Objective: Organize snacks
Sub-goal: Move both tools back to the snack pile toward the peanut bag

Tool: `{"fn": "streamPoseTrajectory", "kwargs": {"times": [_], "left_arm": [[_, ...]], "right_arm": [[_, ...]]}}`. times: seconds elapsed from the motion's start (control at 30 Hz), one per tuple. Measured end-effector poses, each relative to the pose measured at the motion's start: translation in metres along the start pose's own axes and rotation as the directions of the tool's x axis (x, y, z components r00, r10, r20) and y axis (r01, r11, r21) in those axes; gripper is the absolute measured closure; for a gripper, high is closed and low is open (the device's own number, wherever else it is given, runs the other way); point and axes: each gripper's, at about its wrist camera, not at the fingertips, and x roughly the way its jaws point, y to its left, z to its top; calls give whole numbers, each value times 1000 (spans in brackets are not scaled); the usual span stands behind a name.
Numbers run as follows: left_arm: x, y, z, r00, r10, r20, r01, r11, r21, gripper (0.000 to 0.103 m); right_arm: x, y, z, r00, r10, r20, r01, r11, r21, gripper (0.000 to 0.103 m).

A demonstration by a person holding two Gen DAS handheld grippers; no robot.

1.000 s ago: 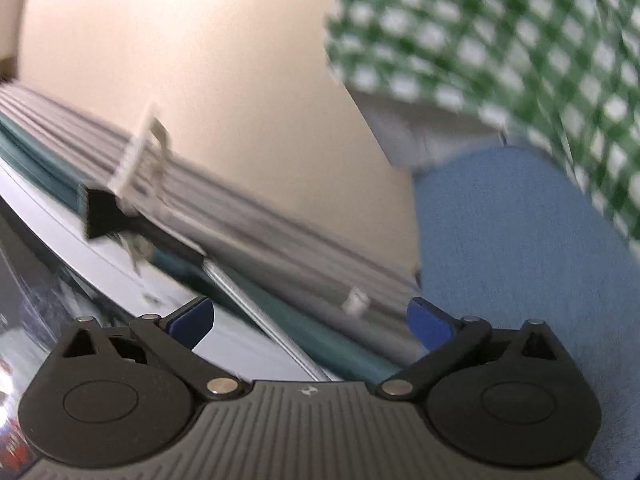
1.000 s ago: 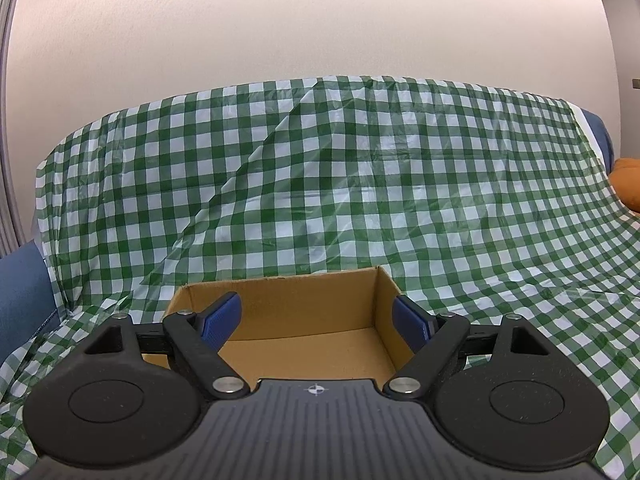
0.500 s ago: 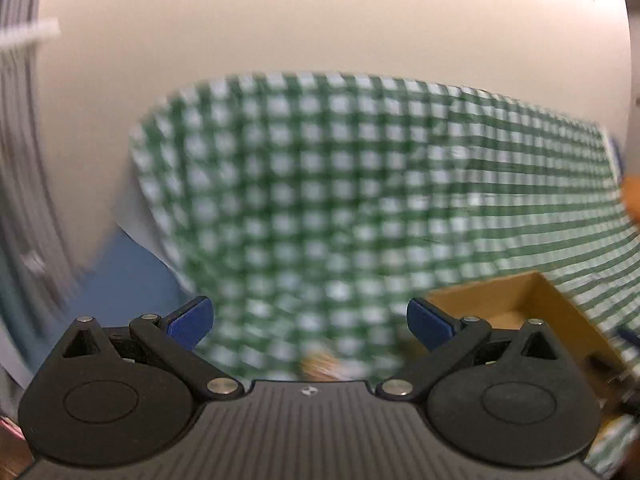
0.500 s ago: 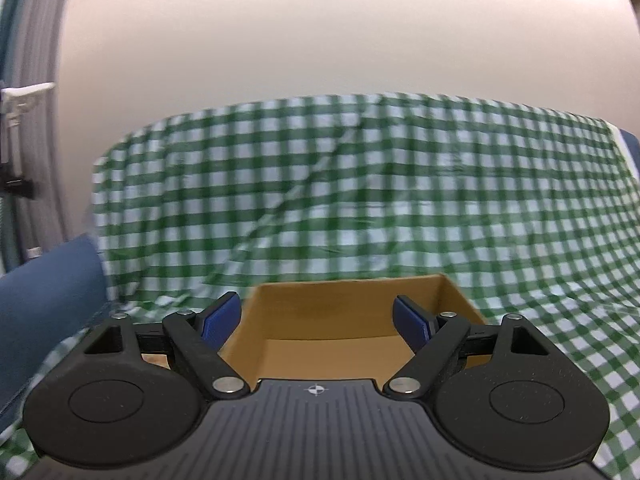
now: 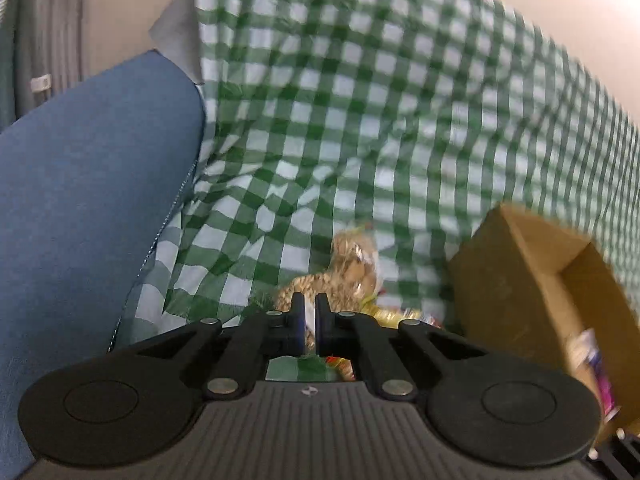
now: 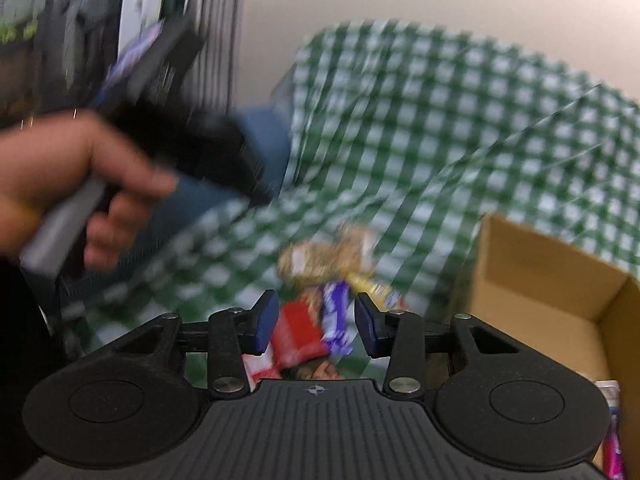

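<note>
Hovering over snacks beside a cardboard box (image 6: 536, 292)
Right tool (image 6: 316, 322) spread above purple wrapper (image 6: 335, 320); left tool (image 5: 308, 322) clenched, empty; box holds a blurred packet (image 5: 592, 356).

My left gripper (image 5: 307, 316) and right gripper (image 6: 316, 322) are matte black: ribbed housings, round hubs, silver screws, blue pads (image 6: 266, 318). My left hand (image 6: 76, 184), blurred, seems bare-skinned.
</note>
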Motion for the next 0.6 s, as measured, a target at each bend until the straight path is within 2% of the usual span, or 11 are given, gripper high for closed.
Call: {"fn": "streamPoseTrajectory", "kwargs": {"times": [0.07, 0.17, 0.2, 0.23, 0.27, 0.3, 0.33, 0.37, 0.43, 0.5, 0.6], "left_arm": [[8, -7, 2, 1000, -11, -9, 11, 1000, 19, 97], [15, -3, 2, 999, -36, -22, 36, 999, -8, 95], [16, 0, 0, 999, -37, -35, 36, 999, -20, 87], [22, 1, -1, 997, -41, -58, 39, 999, -35, 73], [21, 5, -6, 996, -42, -79, 38, 998, -51, 64], [22, 7, -8, 995, -43, -95, 37, 997, -66, 51], [25, 7, -8, 993, -44, -106, 36, 997, -75, 39], [24, 8, -7, 993, -42, -109, 34, 997, -76, 33], [26, 8, -6, 994, -33, -105, 26, 997, -68, 9], [29, 8, -5, 994, -29, -107, 21, 997, -71, 0], [35, 13, -4, 988, -59, -139, 43, 992, -117, 0]], "right_arm": [[17, 9, -1, 999, -3, -52, 3, 1000, -14, 59], [36, 18, -7, 992, -31, -122, 29, 999, -21, 58], [41, 21, -9, 990, -36, -133, 34, 999, -20, 57], [45, 22, -13, 988, -42, -147, 39, 999, -24, 57], [52, 24, -17, 983, -61, -171, 55, 998, -40, 57], [58, 27, -19, 978, -88, -191, 77, 995, -61, 57], [63, 28, -21, 974, -104, -200, 91, 993, -73, 57], [69, 27, -22, 970, -116, -215, 101, 992, -79, 56], [76, 24, -24, 955, -138, -262, 125, 990, -69, 56], [82, 18, -26, 952, -139, -273, 132, 990, -44, 48], [93, 13, -35, 937, -137, -321, 133, 990, -35, 44]]}}
